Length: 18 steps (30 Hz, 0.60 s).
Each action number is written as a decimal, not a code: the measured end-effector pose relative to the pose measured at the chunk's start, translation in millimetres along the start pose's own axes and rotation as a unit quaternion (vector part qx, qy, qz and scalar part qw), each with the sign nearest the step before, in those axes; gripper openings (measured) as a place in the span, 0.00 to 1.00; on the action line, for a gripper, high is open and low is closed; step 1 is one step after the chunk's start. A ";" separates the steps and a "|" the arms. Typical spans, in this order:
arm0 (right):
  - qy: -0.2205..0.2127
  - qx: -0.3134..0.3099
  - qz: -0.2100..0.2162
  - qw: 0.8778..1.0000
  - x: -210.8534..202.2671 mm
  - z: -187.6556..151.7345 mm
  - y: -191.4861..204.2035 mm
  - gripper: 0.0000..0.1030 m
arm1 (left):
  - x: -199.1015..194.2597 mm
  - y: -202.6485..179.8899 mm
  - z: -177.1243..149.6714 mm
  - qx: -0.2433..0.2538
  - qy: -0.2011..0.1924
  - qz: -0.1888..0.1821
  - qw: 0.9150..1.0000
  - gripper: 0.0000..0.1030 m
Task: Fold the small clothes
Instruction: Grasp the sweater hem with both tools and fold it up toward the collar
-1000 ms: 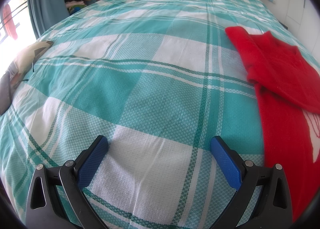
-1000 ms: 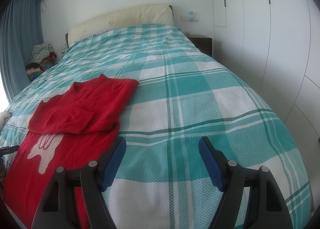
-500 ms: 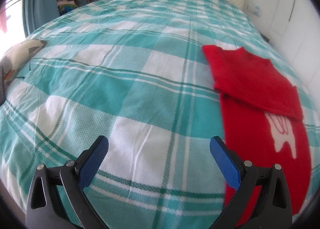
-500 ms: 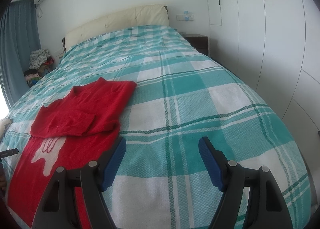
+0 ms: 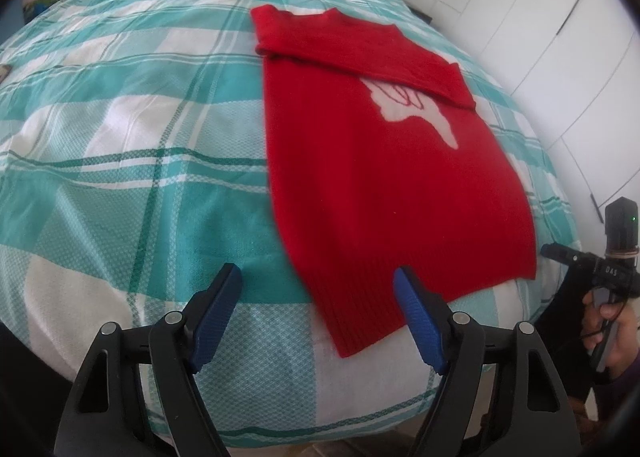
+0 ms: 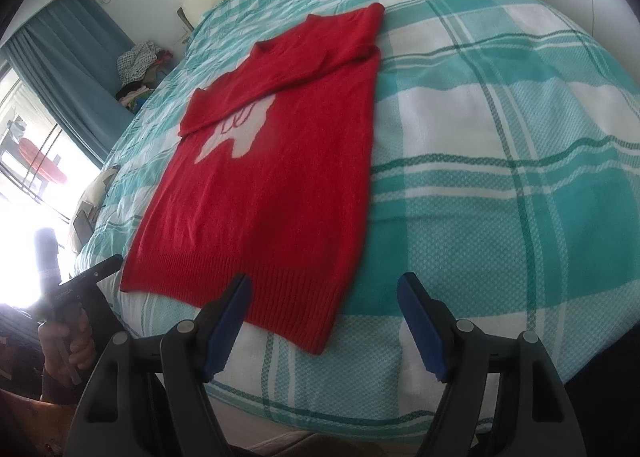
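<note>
Both grippers swung toward red sweater [image 5: 384, 177] since earlier frame — left gripper [image 5: 318, 321] and right gripper [image 6: 324, 321] spread wide, empty, near ribbed hem on plaid bedspread [image 5: 120, 137].

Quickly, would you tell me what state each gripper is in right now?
Left gripper: open, holding nothing.
Right gripper: open, holding nothing.

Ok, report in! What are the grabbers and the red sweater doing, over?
Left tool open, right tool open, both empty. Red sweater flat on plaid bedspread, sleeves folded across chest. Nothing blocking the hem.
</note>
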State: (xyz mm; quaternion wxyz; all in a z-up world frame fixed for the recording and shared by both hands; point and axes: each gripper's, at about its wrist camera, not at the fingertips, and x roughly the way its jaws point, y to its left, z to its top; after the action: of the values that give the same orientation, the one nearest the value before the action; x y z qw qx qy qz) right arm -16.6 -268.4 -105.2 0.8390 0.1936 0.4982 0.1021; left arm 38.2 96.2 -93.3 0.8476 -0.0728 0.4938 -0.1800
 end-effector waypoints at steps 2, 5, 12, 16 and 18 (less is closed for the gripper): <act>0.009 0.008 0.001 1.000 6.8 -3.5 -1.9 0.72 | 2.1 -1.6 -3.5 -0.005 0.004 -0.004 1.000 0.70; 0.016 0.019 0.018 1.000 16.2 -5.5 -1.5 0.72 | 3.6 -8.4 -9.0 0.008 0.011 0.008 1.000 0.57; 0.064 -0.032 -0.002 0.997 38.7 -2.5 14.9 0.05 | 9.5 -4.4 -13.4 -0.023 0.044 -0.014 0.999 0.03; 0.038 -0.018 0.022 0.999 21.7 8.1 14.7 0.04 | -11.6 5.2 4.7 -0.070 0.030 -0.068 0.995 0.03; 0.009 0.002 0.043 0.999 8.6 25.5 11.6 0.04 | -19.2 9.5 31.2 -0.082 0.013 -0.095 0.992 0.03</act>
State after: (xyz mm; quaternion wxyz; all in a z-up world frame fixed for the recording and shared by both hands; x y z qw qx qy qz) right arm 10.1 -260.5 -96.2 0.8290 0.2156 0.4970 0.1388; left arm 58.7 110.5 -64.9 0.8113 -0.1862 0.5090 -0.2192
